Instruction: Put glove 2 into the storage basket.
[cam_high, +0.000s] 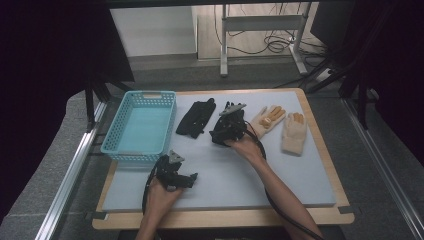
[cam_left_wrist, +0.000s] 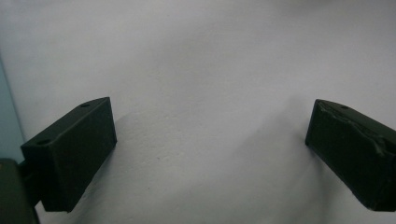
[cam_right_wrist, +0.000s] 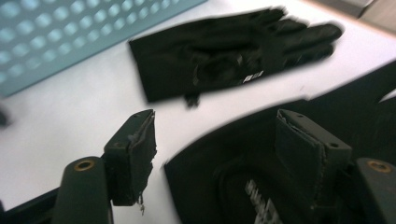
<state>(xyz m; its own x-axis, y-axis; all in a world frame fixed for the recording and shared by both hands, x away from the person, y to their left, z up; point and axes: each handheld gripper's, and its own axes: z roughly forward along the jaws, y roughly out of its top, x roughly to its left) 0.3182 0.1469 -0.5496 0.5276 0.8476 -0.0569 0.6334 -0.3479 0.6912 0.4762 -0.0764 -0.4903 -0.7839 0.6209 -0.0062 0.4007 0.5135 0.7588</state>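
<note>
Two black gloves lie on the pale mat (cam_high: 260, 175). One black glove (cam_high: 195, 119) (cam_right_wrist: 233, 51) lies flat beside the basket. The second black glove (cam_high: 226, 134) (cam_right_wrist: 233, 186) lies just right of it, under my right gripper (cam_high: 221, 129) (cam_right_wrist: 217, 154). That gripper is open, with one jaw over the mat and the other over this glove's cuff. Two beige gloves (cam_high: 267, 120) (cam_high: 294, 132) lie farther right. My left gripper (cam_high: 186, 177) (cam_left_wrist: 210, 140) is open near the mat's front left, its jaws wide apart over bare mat with nothing between them.
A light blue plastic basket (cam_high: 112, 142) (cam_right_wrist: 70, 37) stands at the table's left, with nothing inside. The mat covers a wooden tabletop (cam_high: 225, 218). Metal rails run along both sides of the table. A desk frame and cables lie beyond the far edge.
</note>
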